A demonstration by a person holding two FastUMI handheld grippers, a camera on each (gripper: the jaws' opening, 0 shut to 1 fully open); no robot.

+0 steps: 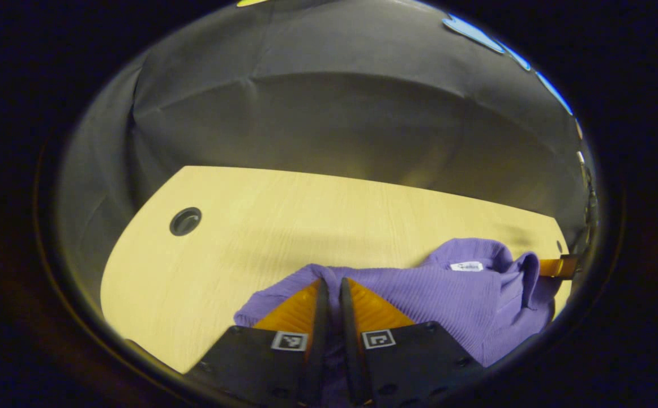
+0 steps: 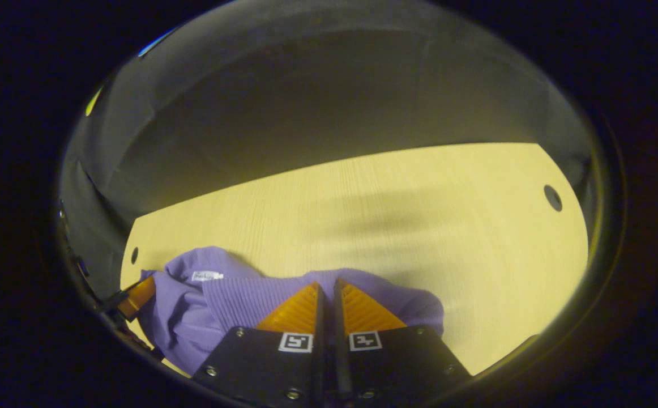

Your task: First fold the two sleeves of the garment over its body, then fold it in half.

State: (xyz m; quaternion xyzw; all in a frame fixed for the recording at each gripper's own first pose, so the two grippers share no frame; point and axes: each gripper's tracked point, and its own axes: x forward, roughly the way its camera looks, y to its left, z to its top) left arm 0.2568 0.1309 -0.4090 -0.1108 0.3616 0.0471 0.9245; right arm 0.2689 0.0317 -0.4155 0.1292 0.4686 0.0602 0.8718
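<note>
in the left gripper view, the left gripper (image 1: 329, 286) sits at the bottom centre with its fingers drawn nearly together over the purple garment (image 1: 419, 294); a strip of purple shows in the slim gap lower down, so it looks pinched on a fold of the knit, though the contact itself is hidden. the garment lies bunched on the table (image 1: 306, 215) from lower centre to lower right, collar tag up, and the other gripper's finger pokes in at the far right edge

in the right gripper view, the garment (image 2: 238, 300) sits lower left to centre, and the right gripper (image 2: 325, 289) at bottom centre has its fingers closed tight, tips at the cloth's far edge; i cannot tell if fabric is caught

my read: this is the half fold. to do it well, carry both held corners at equal height and pace, keep the edge taut between them, lay it flush on the opposite edge, then let go
</note>
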